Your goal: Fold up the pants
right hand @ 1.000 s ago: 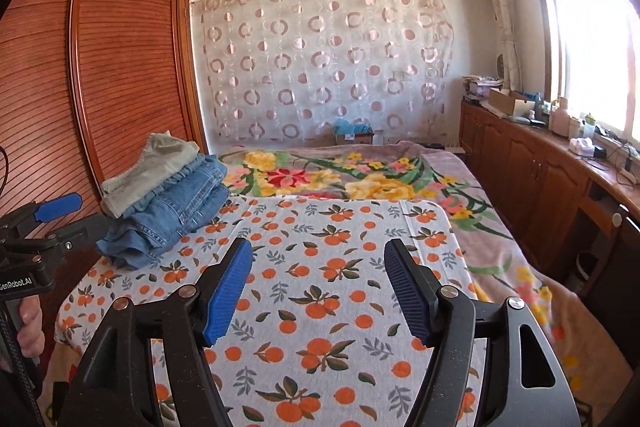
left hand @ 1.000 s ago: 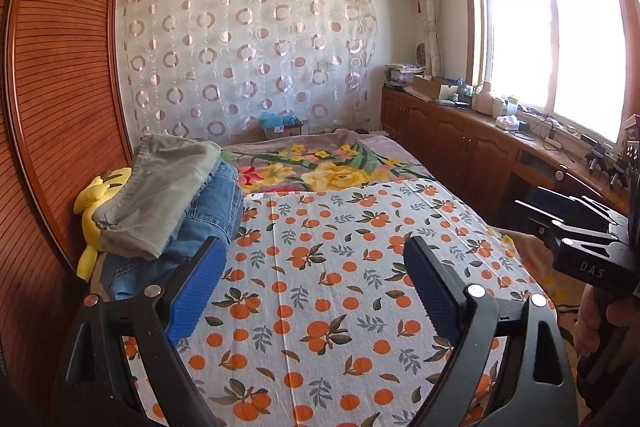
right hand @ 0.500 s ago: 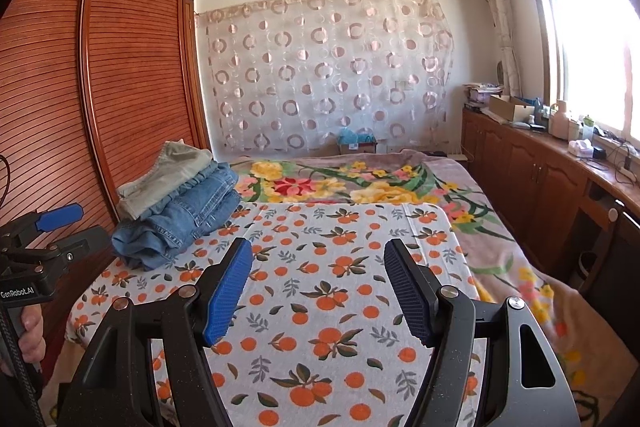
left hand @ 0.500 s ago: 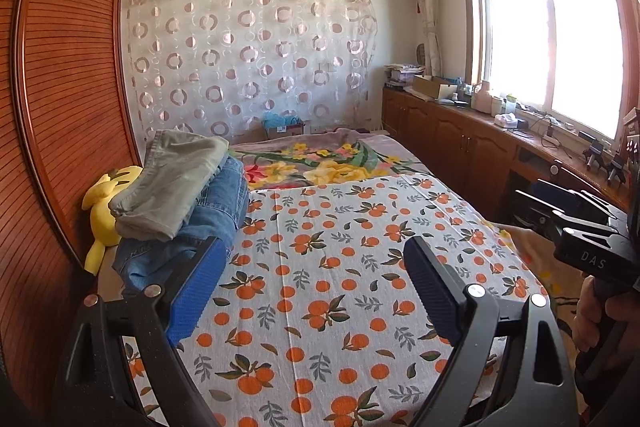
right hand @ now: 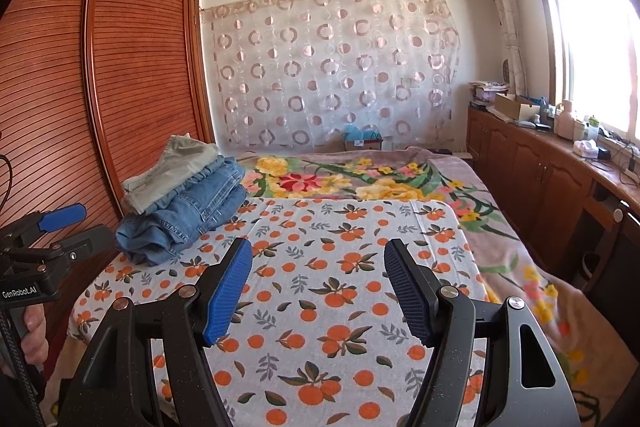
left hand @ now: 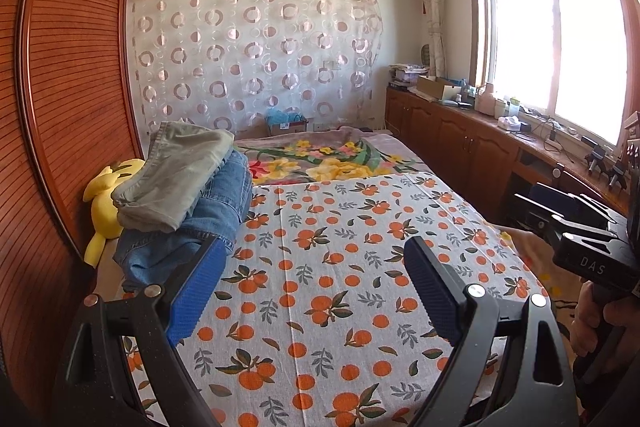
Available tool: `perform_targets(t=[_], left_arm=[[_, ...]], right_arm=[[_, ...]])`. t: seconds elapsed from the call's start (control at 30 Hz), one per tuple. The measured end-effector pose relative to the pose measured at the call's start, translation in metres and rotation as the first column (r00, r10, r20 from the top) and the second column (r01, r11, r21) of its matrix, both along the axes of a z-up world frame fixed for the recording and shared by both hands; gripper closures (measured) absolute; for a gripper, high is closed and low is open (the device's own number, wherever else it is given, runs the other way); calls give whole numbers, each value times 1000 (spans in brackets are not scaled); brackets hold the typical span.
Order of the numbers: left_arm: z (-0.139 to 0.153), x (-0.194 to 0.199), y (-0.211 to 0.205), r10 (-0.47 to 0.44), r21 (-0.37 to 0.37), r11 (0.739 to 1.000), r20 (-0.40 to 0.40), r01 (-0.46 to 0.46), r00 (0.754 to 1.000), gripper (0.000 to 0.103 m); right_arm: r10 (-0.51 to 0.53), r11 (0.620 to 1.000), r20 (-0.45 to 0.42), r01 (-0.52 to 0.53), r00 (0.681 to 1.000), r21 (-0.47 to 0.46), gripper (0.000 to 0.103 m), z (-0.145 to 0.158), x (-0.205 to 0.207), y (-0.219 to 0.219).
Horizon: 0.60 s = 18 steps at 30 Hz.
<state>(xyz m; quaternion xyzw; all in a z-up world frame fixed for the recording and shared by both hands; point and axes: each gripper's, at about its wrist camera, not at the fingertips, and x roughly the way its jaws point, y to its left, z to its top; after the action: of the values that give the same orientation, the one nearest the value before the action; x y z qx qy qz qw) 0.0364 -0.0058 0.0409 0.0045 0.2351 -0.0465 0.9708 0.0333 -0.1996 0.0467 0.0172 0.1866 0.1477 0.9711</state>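
Both claws hang released and empty over the bed: left claw (left hand: 312,279), right claw (right hand: 318,283), ribbed blue pads wide apart, likely between garments. Beneath them the orange-print sheet (left hand: 340,267) lies flat as a folding surface. The pants (left hand: 188,195) sit far left, stacked: soft grey pair on stiff blue denim, beside a yellow plush (left hand: 104,203).

"DAS" on right hand-held gripper (left hand: 592,259); "GenRobot.AI" on left hand-held gripper (right hand: 24,291).
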Motion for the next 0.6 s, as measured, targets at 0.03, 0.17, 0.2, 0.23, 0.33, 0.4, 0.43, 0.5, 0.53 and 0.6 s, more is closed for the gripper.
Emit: perform_targets(t=[0.03, 0.17, 0.2, 0.23, 0.33, 0.4, 0.43, 0.5, 0.53, 0.6], left_arm=[[0, 0, 0, 1, 0, 1000, 0, -1, 1000, 12], [0, 0, 1, 0, -1, 1000, 0, 0, 1000, 12], [0, -1, 0, 0, -2, 1000, 1, 0, 1000, 12], [0, 0, 1, -1, -1, 1000, 0, 1, 1000, 12], [0, 0, 1, -1, -1, 1000, 0, 1, 1000, 12], [0, 0, 1, -1, -1, 1000, -1, 1, 1000, 12], [0, 0, 1, -1, -1, 1000, 0, 1, 1000, 12], [0, -1, 1, 0, -2, 1000, 0, 0, 1000, 12], [0, -1, 1, 1, -2, 1000, 0, -1, 1000, 12], [-1, 0, 1, 0, -2, 1000, 1, 0, 1000, 12]], right_arm=[[1, 1000, 1, -1, 1000, -1, 33, -1, -1, 0], [3, 1000, 2, -3, 1000, -1, 33, 0, -1, 0], [3, 1000, 1, -3, 1000, 0, 33, 0, -1, 0], [4, 1000, 2, -4, 1000, 0, 33, -2, -4, -1], [3, 1000, 5, -3, 1000, -2, 33, -2, -5, -1], [2, 1000, 4, -2, 1000, -3, 33, -3, -5, -1], [2, 1000, 5, -2, 1000, -2, 33, -2, -5, -1], [4, 1000, 4, -4, 1000, -2, 33, -3, -6, -1], [3, 1000, 4, -3, 1000, -2, 33, -3, -6, -1], [4, 1000, 4, -4, 1000, -2, 33, -3, -6, -1]])
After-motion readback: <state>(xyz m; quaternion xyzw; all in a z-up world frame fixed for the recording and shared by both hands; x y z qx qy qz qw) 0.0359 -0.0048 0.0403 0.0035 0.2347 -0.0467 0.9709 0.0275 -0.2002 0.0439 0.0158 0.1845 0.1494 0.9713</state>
